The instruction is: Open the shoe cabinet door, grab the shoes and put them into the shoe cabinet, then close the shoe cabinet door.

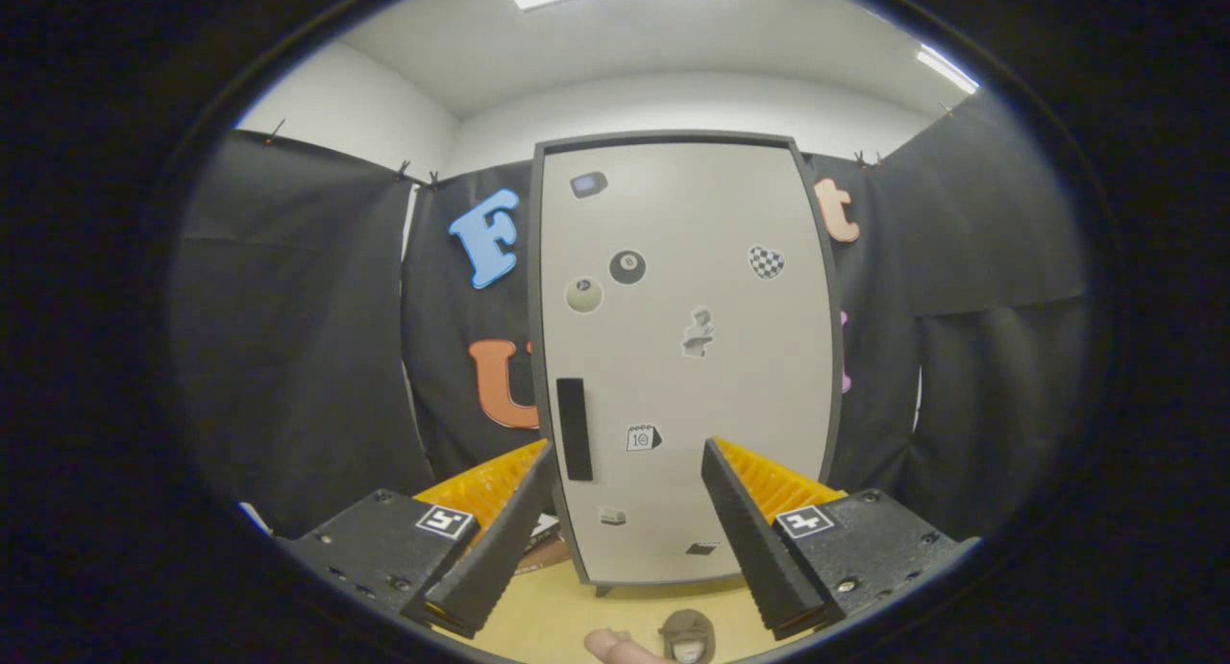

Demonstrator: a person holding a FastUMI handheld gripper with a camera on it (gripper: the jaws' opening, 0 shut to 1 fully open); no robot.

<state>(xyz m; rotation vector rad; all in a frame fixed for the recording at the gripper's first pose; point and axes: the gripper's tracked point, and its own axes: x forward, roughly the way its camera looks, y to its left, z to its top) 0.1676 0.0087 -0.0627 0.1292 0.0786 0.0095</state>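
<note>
1. The gripper (629, 467) points at the shoe cabinet (687, 356), which stands upright on the bench (615, 611) just beyond the fingers; its door is shut.
2. The fingers are spread wide apart and hold nothing.
3. The dark handle (574, 429) is a tall narrow bar, long axis vertical, near the door's left edge. It lies ahead of the left finger, left of the midline between the two.
4. My judgement: the coming move needs a shift leftward and forward so the handle sits between the fingers.
5. A small dark object (688, 635) and a fingertip (615, 647) show close below the fingers; whether the object is a shoe I cannot tell.
</note>
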